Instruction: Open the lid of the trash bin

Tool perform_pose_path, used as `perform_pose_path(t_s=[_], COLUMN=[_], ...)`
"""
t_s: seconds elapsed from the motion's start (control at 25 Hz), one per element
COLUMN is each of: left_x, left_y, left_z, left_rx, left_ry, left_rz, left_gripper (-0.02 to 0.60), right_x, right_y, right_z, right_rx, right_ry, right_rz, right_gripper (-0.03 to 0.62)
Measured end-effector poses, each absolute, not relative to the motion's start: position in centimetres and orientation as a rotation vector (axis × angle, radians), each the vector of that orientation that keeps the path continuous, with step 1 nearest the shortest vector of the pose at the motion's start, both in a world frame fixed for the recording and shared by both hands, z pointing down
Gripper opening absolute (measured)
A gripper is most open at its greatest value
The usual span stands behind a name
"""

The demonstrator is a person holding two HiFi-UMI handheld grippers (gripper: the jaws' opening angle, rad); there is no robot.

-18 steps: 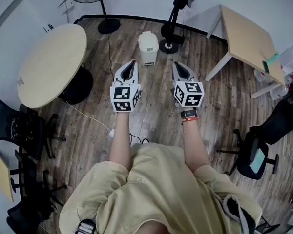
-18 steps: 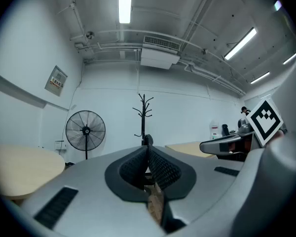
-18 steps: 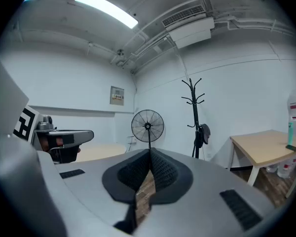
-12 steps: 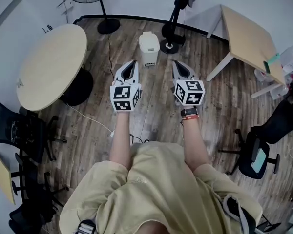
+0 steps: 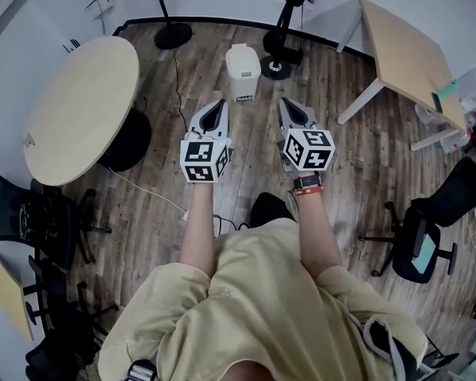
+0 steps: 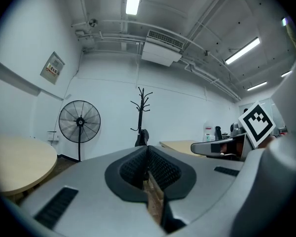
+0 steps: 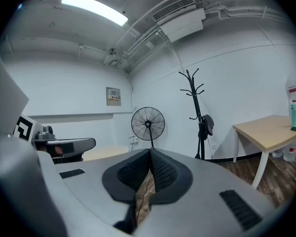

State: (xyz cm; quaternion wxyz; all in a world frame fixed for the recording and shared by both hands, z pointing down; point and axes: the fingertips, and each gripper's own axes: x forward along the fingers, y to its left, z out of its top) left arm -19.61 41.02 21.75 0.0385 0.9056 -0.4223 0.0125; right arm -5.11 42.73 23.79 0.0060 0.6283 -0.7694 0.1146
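My left gripper (image 5: 213, 106) and right gripper (image 5: 289, 106) were clenched empty, short of the small white plastic trash bin (image 5: 243, 76); closed jaws might skid off its lid (image 5: 242, 57) and topple it

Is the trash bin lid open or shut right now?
Shut: the lid lies flat on top of the white trash bin.

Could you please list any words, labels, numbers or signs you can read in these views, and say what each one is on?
Nothing here is legible.
Wall notice: print too small to read.
Left gripper and right gripper: their cubes carry square marker patterns, no words.
Trash bin: no label visible.
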Motion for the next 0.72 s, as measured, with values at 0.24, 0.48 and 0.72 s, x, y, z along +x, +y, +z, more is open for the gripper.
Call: perform_pose_path(t_s=[0.24,0.48,0.72], left_x=[-18.1,-17.4,-14.9], left_y=[38.5,32.9,26.3], left_z=[23.5,24.3,24.3], left_rx=[2.772,2.755,2.736], left_ry=[-1.282,-1.265,-1.267], left_rz=[0.060,0.040,0.064], left_gripper=[0.023,0.023,0.023], right_x=[-4.4,-4.0,-2.1], right_y=[39.8,33.5,26.5], right_z=[25.9,26.8,26.7], right_rx=[1.937,1.879,1.847], right_ry=[-2.399,-2.420,-2.447], right_rz=[0.393,0.401,0.415], right_gripper=[0.015,0.015,0.015])
